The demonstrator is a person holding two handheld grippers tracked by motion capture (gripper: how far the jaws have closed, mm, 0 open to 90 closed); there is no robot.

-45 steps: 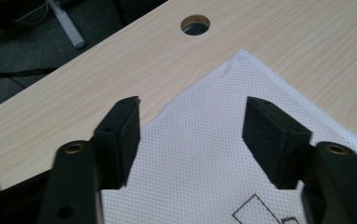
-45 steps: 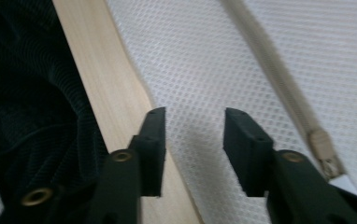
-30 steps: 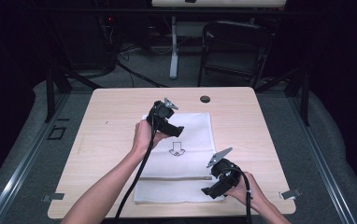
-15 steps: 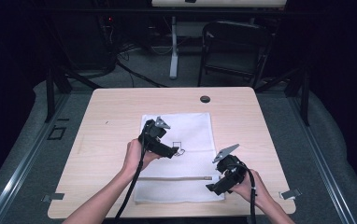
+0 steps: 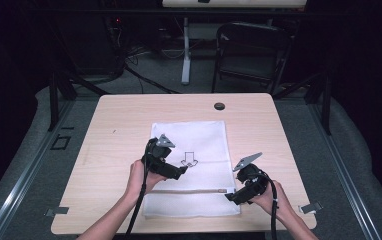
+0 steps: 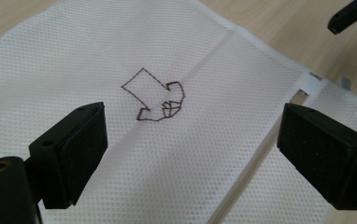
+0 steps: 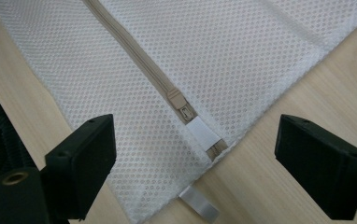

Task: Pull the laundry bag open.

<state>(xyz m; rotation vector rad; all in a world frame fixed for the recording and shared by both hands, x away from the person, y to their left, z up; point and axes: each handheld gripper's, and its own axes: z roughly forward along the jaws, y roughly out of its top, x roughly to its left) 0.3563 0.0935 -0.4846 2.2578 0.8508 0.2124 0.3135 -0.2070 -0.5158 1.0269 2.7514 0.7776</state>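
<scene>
- The right hand-held gripper (image 7: 193, 172) has its two black jaws standing wide apart, with nothing pressed between them.
- A white mesh bag (image 7: 242, 51) lies flat on the wooden bench (image 7: 307, 93).
- Its beige zipper (image 7: 134, 51) runs diagonally, the slider (image 7: 176, 100) near the bag's edge beside a white tab (image 7: 202, 135).
</scene>
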